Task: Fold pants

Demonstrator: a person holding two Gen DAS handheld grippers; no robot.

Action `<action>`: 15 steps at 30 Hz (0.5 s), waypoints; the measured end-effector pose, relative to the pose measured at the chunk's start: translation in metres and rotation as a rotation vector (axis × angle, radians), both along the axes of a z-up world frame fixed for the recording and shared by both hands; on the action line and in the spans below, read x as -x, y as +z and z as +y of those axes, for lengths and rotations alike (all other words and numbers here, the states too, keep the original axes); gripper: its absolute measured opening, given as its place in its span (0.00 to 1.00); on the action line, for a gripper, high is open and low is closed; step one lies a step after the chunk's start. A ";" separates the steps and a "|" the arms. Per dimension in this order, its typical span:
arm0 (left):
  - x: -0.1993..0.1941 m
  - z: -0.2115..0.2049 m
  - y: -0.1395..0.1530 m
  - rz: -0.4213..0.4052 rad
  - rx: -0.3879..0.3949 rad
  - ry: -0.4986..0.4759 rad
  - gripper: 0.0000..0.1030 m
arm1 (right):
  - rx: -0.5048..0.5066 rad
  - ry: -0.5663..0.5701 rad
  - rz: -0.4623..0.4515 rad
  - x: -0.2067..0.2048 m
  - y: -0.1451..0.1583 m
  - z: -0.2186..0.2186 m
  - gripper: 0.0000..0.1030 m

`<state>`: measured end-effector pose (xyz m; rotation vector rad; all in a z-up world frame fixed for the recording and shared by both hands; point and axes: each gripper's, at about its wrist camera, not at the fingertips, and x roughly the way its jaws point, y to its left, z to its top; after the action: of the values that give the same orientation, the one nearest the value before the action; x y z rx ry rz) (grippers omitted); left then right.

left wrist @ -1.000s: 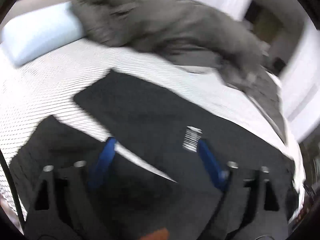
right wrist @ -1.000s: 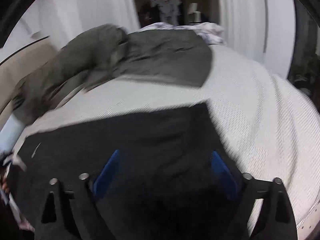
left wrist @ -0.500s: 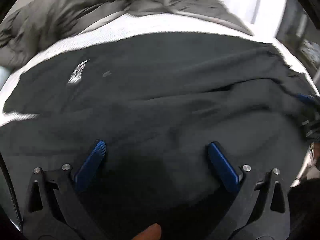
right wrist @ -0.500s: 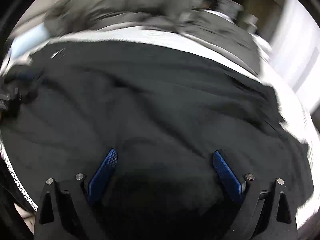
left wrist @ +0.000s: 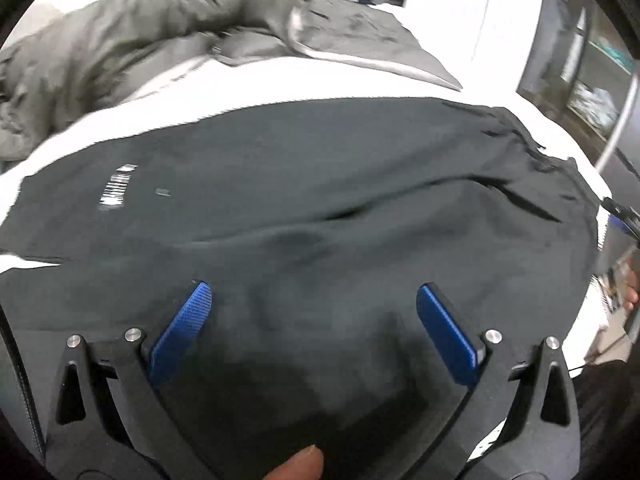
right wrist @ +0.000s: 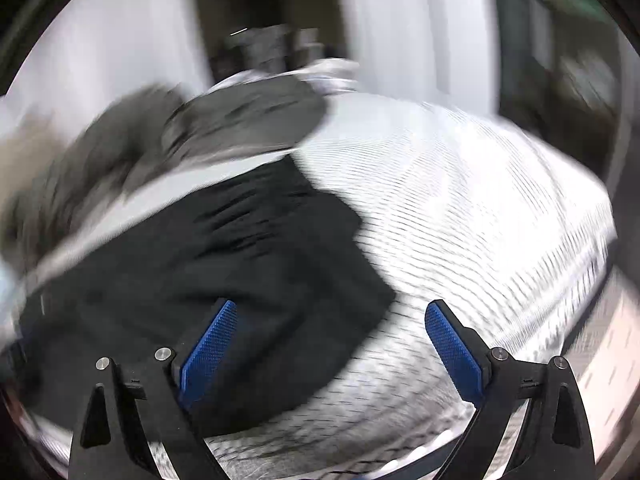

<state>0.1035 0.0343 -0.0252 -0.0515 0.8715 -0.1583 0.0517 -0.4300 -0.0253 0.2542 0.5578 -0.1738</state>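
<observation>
- Left wrist view: we see the black pants (left wrist: 320, 200) spread flat across the white bedsheet (left wrist: 280, 80), a white barcode print (left wrist: 116, 192) near their left end. The left gripper (left wrist: 314, 300) hovers over the near edge with its blue pads (left wrist: 180, 332) set wide, nothing between them. A grey duvet (left wrist: 140, 28) lies bunched behind.
- Right wrist view (blurred): we see the right gripper (right wrist: 330, 320) likewise spread wide and empty, straddling the pants' (right wrist: 200, 280) right edge; its right pad (right wrist: 452, 352) sits over bare sheet (right wrist: 480, 220).
</observation>
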 end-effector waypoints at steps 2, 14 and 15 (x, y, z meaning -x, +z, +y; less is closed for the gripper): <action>-0.001 -0.014 -0.006 0.019 -0.015 -0.013 0.99 | -0.162 0.014 0.018 -0.006 -0.014 -0.027 0.87; -0.016 -0.019 -0.023 0.050 -0.063 0.024 0.99 | -0.137 0.000 0.044 0.018 -0.010 -0.036 0.25; -0.016 -0.020 -0.022 0.048 -0.067 0.022 0.99 | -0.087 -0.022 0.115 0.014 -0.020 -0.037 0.33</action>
<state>0.1191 0.0148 -0.0476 -0.0025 0.9232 -0.1070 0.0379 -0.4670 -0.0456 0.3366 0.6781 -0.1869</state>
